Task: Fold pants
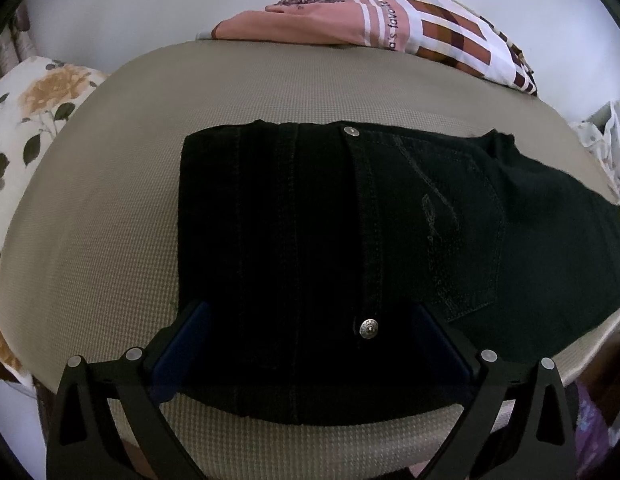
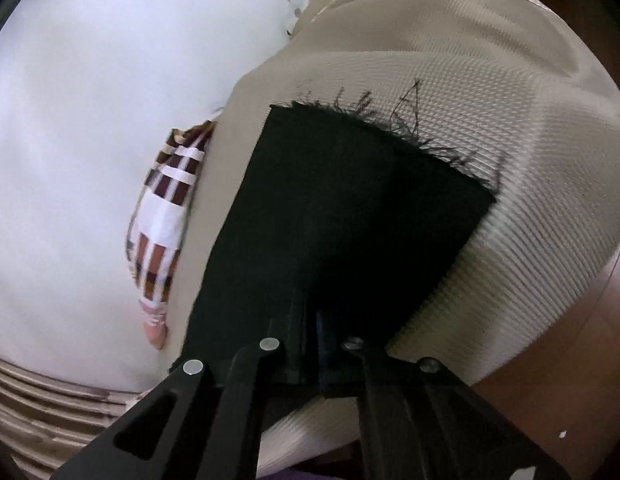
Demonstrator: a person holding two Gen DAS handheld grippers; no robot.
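- The right gripper [image 2: 311, 320] sits at the bottom centre of the right wrist view, its fingers [image 2: 298, 312] drawn together low over the dark cloth; whether a fold of cloth is nipped between them I cannot tell
- From those fingers the pants [image 2: 341, 208] run up the frame to a frayed hem [image 2: 389, 124] in the upper middle, so the leg's long axis lies straight ahead of this hand
- The left gripper [image 1: 306, 340] has its fingers [image 1: 182, 340] wide apart at the bottom of the left wrist view, straddling the waist end beside a metal button [image 1: 368, 328], pressing nothing
- There the pants stretch off to the right edge, across the padded board [image 1: 110, 208]
- Judged so, the right hand is nearer the hem, and a fold would carry that end toward the waist
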